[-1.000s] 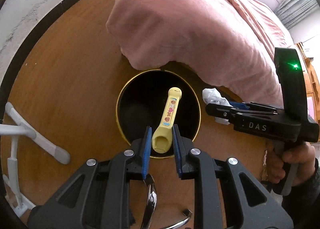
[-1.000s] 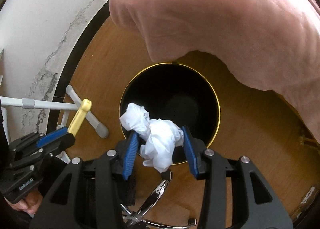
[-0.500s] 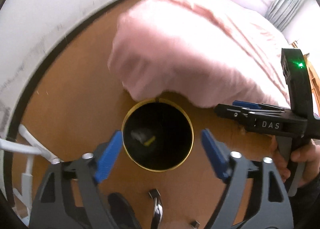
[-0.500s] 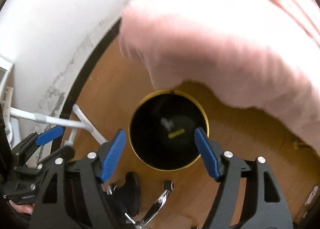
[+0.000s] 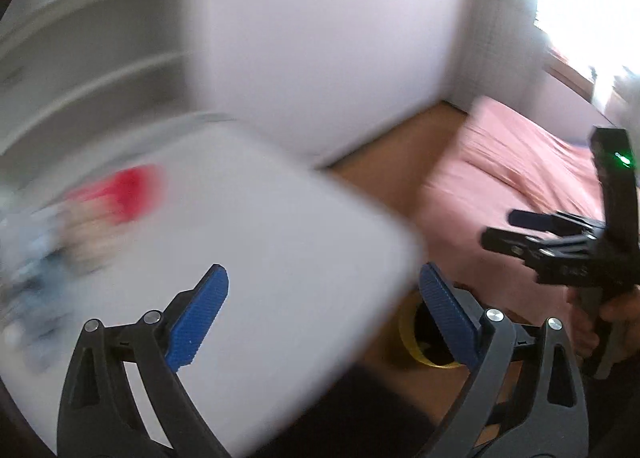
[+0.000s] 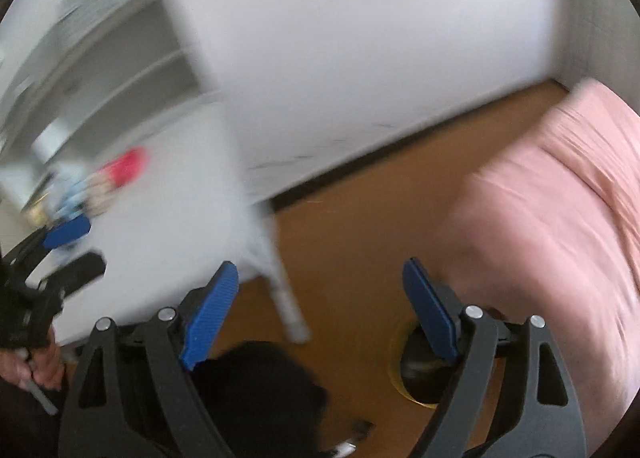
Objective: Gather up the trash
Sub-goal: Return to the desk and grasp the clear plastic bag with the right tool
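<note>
Both views are blurred by motion. My left gripper (image 5: 325,308) stands wide with its jaws still opening and nothing between the blue pads; it hangs above the white table's (image 5: 260,250) corner. My right gripper (image 6: 320,310) is also opening and empty, over the wooden floor. The black bin with the yellow rim (image 5: 410,340) stands on the floor below, partly hidden behind the right finger in each view; its rim (image 6: 396,374) barely shows in the right wrist view. On the table's far left lie a red item (image 5: 128,190) and blurred bluish things, too smeared to name.
A pink bedspread (image 6: 552,218) fills the right side. A white table leg (image 6: 282,282) stands beside the bin. A black chair seat (image 6: 256,390) is low in front. White shelves (image 5: 80,70) and a white wall are behind the table.
Both grippers let go of the yellow stick and the white crumpled paper, which dropped into the bin. The jaws spread wide, and both hands rose and swung up toward the table.
</note>
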A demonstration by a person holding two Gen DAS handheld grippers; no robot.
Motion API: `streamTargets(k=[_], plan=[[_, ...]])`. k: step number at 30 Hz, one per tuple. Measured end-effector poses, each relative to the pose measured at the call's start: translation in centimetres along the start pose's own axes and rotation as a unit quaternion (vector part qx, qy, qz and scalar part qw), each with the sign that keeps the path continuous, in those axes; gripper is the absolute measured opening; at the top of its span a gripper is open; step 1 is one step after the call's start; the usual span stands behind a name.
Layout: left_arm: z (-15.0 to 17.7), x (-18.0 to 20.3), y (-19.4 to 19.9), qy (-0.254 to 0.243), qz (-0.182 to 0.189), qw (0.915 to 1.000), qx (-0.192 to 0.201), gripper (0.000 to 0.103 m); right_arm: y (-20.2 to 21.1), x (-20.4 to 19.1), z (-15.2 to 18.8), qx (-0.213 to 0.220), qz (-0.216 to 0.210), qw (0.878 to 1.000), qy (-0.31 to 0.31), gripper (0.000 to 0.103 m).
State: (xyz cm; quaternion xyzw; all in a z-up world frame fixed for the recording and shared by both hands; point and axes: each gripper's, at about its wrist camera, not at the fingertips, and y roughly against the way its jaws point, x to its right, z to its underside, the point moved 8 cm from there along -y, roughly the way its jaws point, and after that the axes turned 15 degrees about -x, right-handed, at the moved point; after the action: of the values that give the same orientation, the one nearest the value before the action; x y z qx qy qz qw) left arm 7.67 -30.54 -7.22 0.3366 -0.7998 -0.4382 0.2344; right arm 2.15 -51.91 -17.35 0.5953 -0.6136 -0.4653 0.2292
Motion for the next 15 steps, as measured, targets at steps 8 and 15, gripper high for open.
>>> streamTargets(k=[8,15], plan=[[9.3,-23.0,7.7,0.210,-0.116,0.9708,-0.007,0.093,-3.9,-23.6,-5.3,-0.028,-0.092,0.982,0.165,0.081],[12.6,-30.5,10.9,0.252,-0.135,0.9583,-0.003,0.093,-6.8,-36.4,-9.9,-0.041,-0.062,0.955,0.287,0.081]])
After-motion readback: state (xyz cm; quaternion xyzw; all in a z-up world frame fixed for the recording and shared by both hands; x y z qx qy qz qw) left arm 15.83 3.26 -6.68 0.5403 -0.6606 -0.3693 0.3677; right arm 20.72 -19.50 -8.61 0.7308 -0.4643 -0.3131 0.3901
